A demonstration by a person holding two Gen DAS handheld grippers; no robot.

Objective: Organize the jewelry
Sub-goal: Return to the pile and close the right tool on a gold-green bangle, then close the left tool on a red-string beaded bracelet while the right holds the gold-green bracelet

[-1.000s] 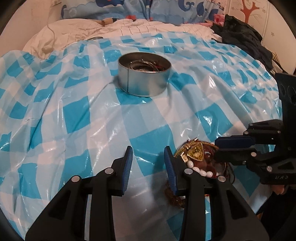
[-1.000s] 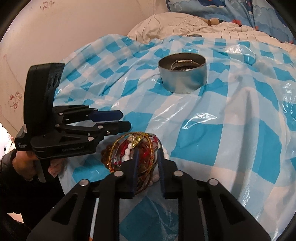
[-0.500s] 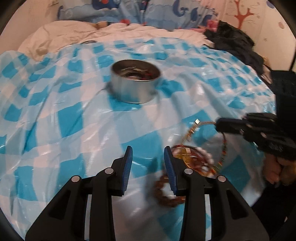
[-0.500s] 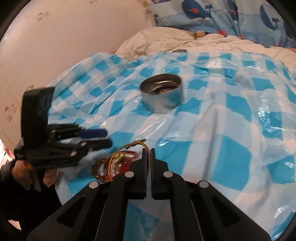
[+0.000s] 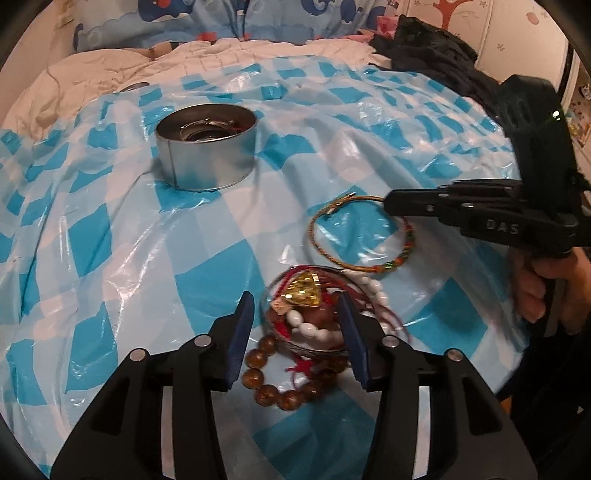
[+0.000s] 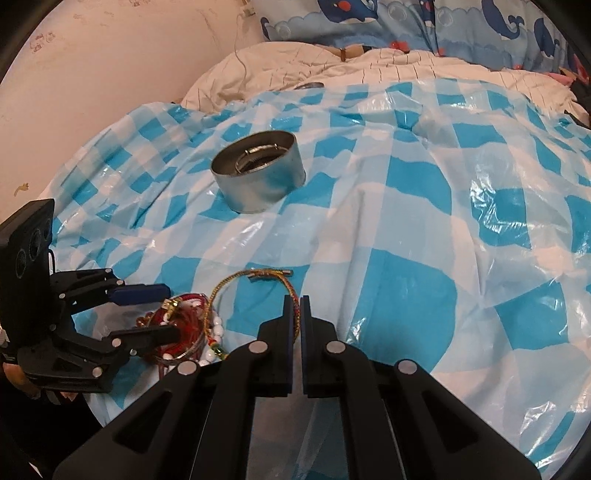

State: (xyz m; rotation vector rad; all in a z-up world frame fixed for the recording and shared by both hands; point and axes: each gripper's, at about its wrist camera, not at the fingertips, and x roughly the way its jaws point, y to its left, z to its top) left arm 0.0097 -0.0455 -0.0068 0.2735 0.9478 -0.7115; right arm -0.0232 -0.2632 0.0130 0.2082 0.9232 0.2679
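A pile of jewelry [image 5: 310,317] lies near the front edge of the blue checked sheet: white beads, red cord, a gold pendant, brown beads. My left gripper [image 5: 297,328] is open, its jaws on either side of the pile; it also shows in the right wrist view [image 6: 162,314]. My right gripper [image 6: 294,317] is shut on a thin gold braided bangle [image 6: 251,284] and holds it just off the pile; the bangle [image 5: 362,232] hangs from its tip [image 5: 391,203] in the left wrist view. A round metal tin [image 5: 205,146] with jewelry inside stands farther back [image 6: 258,171].
The blue and white checked plastic sheet [image 5: 110,258] covers a bed. A white quilt [image 6: 295,66] and whale-print pillows [image 6: 406,22] lie behind it. Dark clothing [image 5: 436,48] sits at the far right. A wall [image 6: 92,55] stands on the left.
My right gripper closed on the gold bangle and lifted it out of the pile, away to the right. My left gripper moved over the pile and opened wider.
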